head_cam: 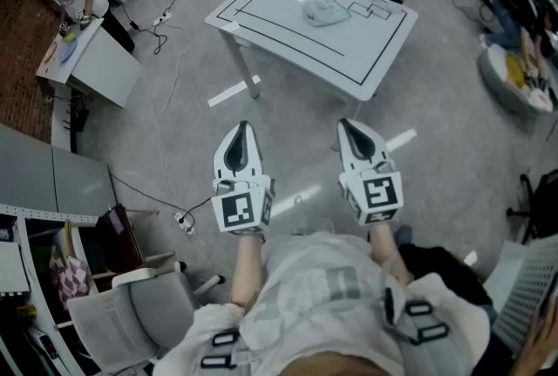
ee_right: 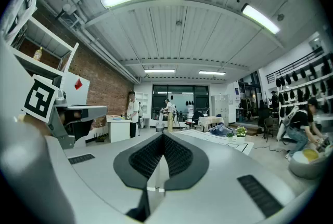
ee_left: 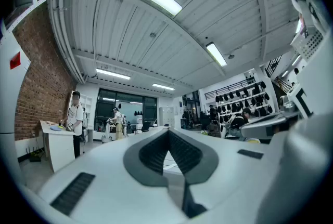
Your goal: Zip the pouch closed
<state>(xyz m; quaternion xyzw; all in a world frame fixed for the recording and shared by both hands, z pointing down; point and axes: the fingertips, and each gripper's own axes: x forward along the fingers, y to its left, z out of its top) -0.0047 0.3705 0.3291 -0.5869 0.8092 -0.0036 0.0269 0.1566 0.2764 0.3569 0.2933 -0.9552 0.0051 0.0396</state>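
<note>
Your left gripper (head_cam: 242, 132) and right gripper (head_cam: 350, 128) are closed and empty; reach the far pouch (head_cam: 325, 10) unopened and you'll just shove it.

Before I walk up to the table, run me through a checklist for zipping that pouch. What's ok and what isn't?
1. Left gripper empty, jaws together: ok.
2. Right gripper empty, jaws together: ok.
3. Pouch lying on the table, nothing over it: ok.
4. Pouch within reach: not ok, the table stands well ahead of both grippers.
5. Zipper open or closed: cannot tell, too small in the head view.
</note>
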